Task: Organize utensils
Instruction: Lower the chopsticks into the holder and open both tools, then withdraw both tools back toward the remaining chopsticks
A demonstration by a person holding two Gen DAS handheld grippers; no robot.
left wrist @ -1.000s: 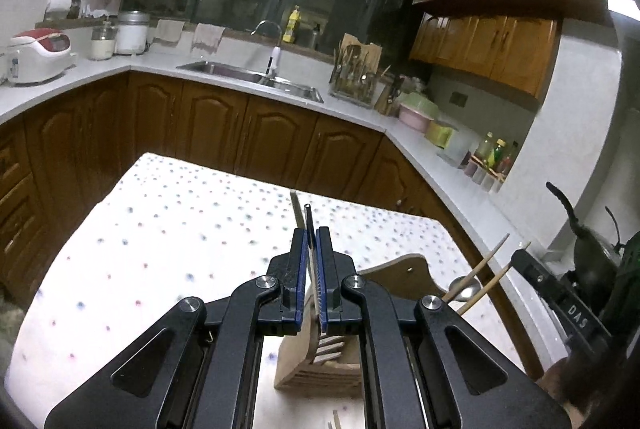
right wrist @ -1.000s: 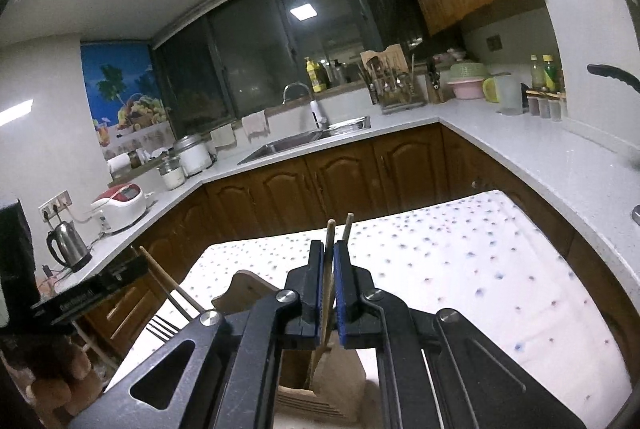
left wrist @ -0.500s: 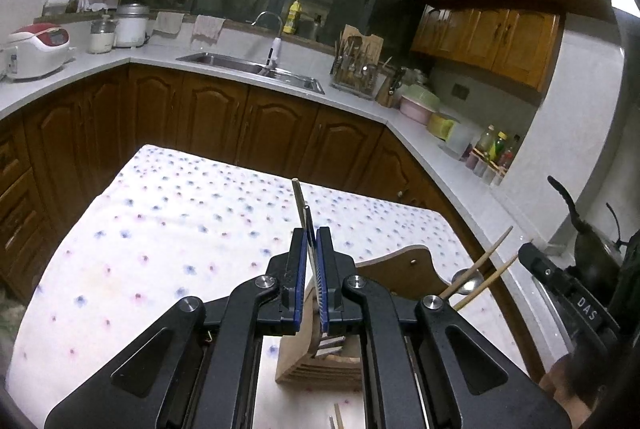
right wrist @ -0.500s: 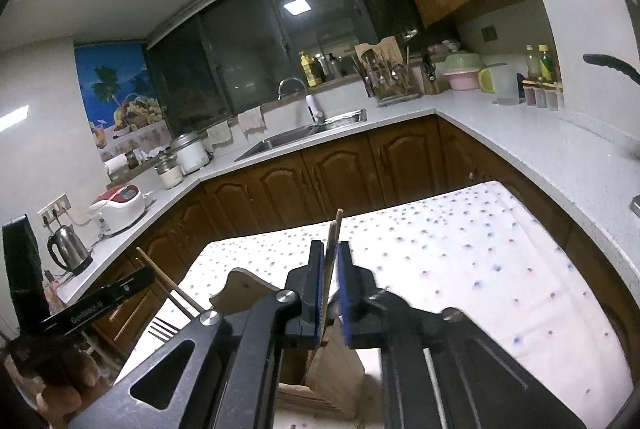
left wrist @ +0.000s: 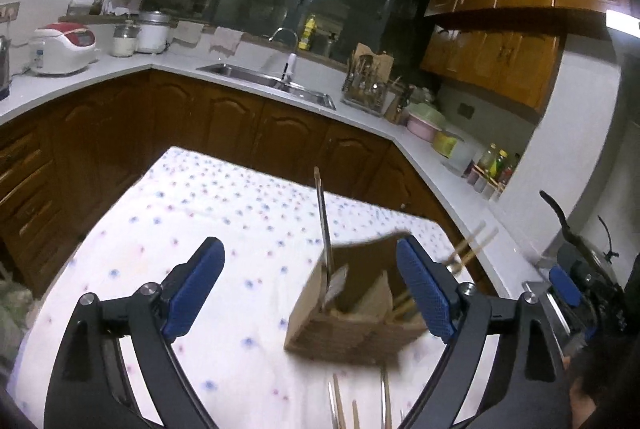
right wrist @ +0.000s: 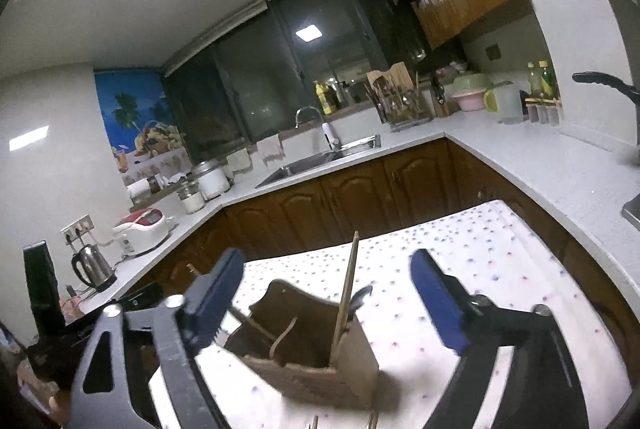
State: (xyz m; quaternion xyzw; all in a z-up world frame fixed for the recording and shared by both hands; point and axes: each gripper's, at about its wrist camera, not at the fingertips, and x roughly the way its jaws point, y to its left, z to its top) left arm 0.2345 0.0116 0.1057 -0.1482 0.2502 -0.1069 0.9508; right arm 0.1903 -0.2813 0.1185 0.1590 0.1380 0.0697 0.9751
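Wooden utensil holder (left wrist: pixel 352 313): stood near the tabletop's near edge, holding 1 metal utensil (left wrist: pixel 325 229) and chopsticks (right wrist: pixel 346 293). Left gripper (left wrist: pixel 312 293) and right gripper (right wrist: pixel 326 303): jaws wide, empty. Remaining utensils (left wrist: pixel 360 405) at the near edge are best gripped mid-handle and lowered vertically.

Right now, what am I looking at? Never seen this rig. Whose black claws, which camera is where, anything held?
No robot: a person holds a two-finger gripper in each hand, each with a fisheye camera looking along its fingers. One picture is from the left gripper, the other from the right gripper. Both stand open with blue pads and hold nothing. Between them, on a dotted tablecloth, stands a wooden utensil holder. A metal utensil and chopsticks stand in it. More utensil tips show at the bottom edge.
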